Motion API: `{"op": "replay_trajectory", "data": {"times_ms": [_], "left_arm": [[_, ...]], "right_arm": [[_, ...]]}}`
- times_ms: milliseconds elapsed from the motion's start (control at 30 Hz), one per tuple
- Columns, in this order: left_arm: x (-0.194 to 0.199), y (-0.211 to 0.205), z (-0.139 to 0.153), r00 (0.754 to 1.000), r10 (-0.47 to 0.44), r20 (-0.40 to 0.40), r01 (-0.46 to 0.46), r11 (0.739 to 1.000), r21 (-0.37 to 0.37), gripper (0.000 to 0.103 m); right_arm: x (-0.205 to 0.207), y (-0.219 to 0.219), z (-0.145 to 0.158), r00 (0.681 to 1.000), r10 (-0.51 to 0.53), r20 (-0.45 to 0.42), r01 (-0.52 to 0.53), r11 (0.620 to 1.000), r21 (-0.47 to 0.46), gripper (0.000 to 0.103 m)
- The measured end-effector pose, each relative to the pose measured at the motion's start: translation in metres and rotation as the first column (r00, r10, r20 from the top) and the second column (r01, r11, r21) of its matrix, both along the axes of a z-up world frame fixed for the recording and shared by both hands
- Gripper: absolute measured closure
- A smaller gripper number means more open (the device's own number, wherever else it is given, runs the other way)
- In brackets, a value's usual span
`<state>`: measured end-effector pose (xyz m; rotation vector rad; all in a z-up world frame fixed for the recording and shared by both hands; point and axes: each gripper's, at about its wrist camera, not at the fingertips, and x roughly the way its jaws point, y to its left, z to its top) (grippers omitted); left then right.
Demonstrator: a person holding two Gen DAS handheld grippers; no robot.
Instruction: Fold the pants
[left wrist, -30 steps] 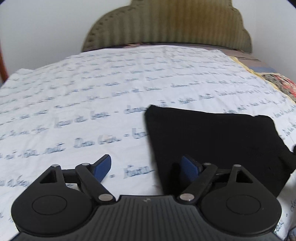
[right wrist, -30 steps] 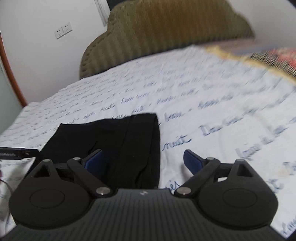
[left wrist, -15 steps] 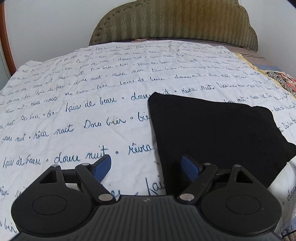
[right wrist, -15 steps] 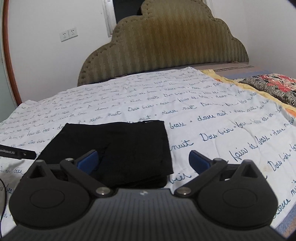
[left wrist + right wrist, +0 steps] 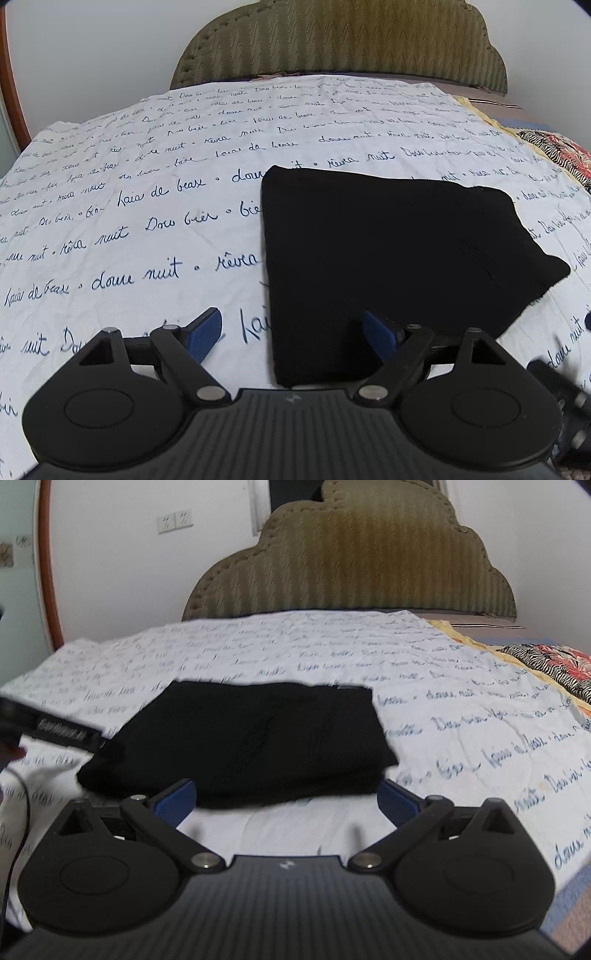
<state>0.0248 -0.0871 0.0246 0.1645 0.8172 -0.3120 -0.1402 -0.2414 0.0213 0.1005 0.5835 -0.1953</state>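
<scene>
Both grippers backing away from folded pants [image 5: 388,251] on bed [image 5: 147,206]; left gripper [image 5: 291,332] wide, empty; right gripper [image 5: 286,797] widest, empty — fold looking finished.

Left black two-finger gripper with blue pads [image 5: 291,332]: jaws stand wide apart, nothing clamped between them; it is angled downward. Its left blue pad [image 5: 205,332] and right blue pad [image 5: 380,332] are both clear to view. Right black two-finger gripper with blue pads [image 5: 286,799]: jaws spread to their widest, pads gripping nothing; tilted down less steeply. The view from this gripper is slightly blurred. No hand or sleeve is visible.
</scene>
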Motion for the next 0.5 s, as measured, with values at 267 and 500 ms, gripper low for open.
{"op": "replay_trajectory", "data": {"times_ms": [267,500], "left_arm": [[-0.035,-0.001,-0.004,1.0,-0.004,0.022,0.004,1.0,0.009,0.019],[-0.059,0.002,-0.009,1.0,-0.002,0.029,0.001,1.0,0.027,0.019]], "right_arm": [[-0.018,0.024,-0.006,1.0,0.006,-0.019,-0.006,1.0,0.008,0.0],[-0.023,0.042,-0.007,1.0,-0.002,-0.023,0.002,1.0,-0.016,0.0]]}}
